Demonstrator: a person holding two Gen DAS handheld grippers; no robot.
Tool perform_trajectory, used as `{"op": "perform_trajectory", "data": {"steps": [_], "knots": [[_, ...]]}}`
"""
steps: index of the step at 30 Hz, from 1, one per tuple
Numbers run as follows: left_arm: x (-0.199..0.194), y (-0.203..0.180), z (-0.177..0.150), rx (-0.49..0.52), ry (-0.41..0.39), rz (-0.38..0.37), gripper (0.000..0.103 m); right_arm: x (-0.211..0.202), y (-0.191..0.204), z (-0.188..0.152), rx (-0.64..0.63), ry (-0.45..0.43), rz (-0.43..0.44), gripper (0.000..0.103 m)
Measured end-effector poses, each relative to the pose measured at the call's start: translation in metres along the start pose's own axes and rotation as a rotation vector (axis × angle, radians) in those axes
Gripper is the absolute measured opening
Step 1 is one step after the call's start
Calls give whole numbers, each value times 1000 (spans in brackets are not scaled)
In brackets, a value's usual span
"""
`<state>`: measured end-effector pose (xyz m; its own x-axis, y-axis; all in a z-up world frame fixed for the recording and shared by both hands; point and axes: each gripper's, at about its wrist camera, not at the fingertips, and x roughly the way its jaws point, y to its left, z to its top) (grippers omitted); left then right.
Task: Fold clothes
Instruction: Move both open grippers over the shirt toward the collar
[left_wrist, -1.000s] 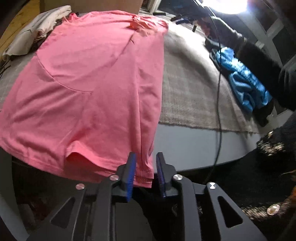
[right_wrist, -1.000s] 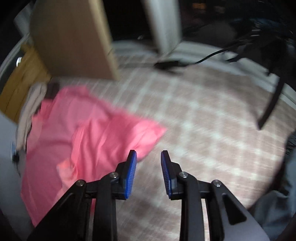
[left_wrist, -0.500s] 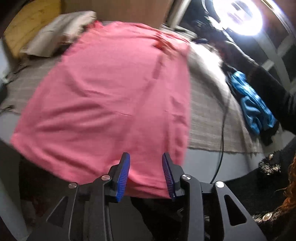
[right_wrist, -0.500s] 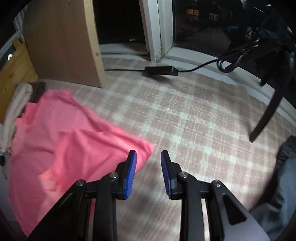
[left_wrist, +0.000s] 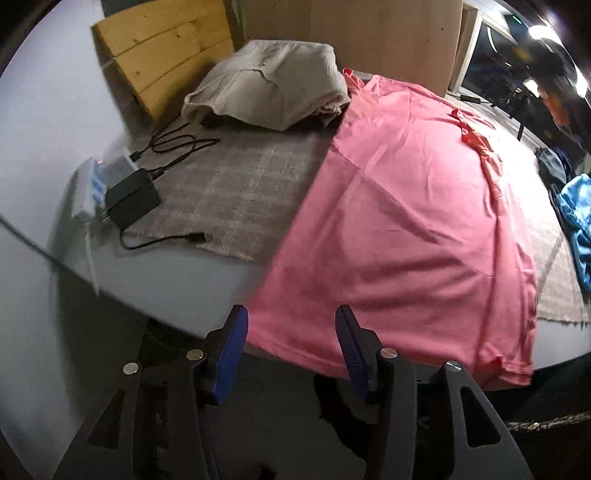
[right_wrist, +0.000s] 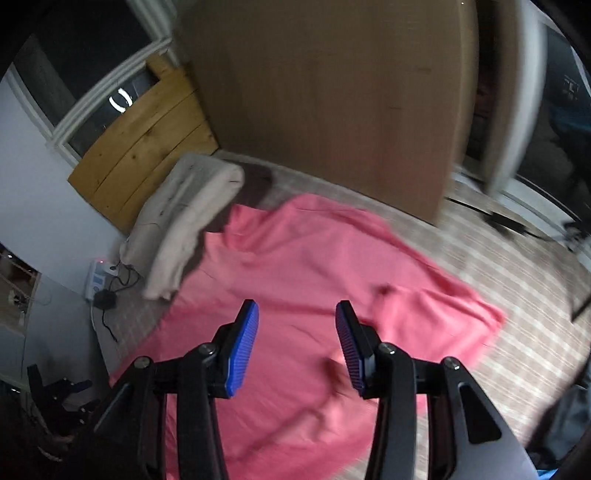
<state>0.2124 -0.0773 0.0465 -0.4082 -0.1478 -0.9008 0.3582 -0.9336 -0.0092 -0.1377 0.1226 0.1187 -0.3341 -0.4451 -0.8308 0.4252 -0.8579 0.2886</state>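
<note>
Now your left gripper (left_wrist: 291, 334) stands with its blue ribbed pads apart, jaws having just been opening, and nothing is clamped between them. The hem of the pink T-shirt (left_wrist: 399, 229) lies just ahead of and below the fingertips, draped over the near edge of the white table (left_wrist: 177, 295), with no pad pressing on it. The shirt is soft, thin knit, spread broad and mostly flat, with shallow creases running across it and a sleeve folded in along its right side.

Your right gripper (right_wrist: 297, 332) is the same story: jaws parted, just been opening, empty, hanging above the pink cloth, which fills the space under and ahead of the pads. From here the picture is blurred, so the finer folds are hard to read.

Ahead and to the left of both grippers sits a folded beige garment (left_wrist: 273, 92), thick and ribbed, stacked in a neat block. Under everything runs a checked woven cloth (left_wrist: 236, 184), coarse, with a frayed near edge. Left of your left gripper lie a black power adapter (left_wrist: 133, 201), boxy and matte, and its looping cable (left_wrist: 177, 144). Far right of it is a crumpled blue garment (left_wrist: 578, 221). Behind stands a knotty wooden plank board (left_wrist: 162, 48).
</note>
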Motion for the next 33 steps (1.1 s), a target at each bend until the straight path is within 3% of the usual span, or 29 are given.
{"op": "perform_trajectory", "data": {"steps": [3,8,13,20,26,33], "knots": [[16,13,6,57,3,-52,48,53,37,22,63,62,25,43],[31,22,13,140,9,-93,48,141,66,75,136,124,-26,43],[38,30,17,161,24,-157,49,192,83,101,114,167,-89,43],[46,40,18,168,48,-193,50,210,83,108,89,206,-148,43],[46,52,20,131,51,-221,50,195,76,105,197,183,3,43],[51,54,20,132,67,-223,50,216,83,106,179,250,-104,43]]}}
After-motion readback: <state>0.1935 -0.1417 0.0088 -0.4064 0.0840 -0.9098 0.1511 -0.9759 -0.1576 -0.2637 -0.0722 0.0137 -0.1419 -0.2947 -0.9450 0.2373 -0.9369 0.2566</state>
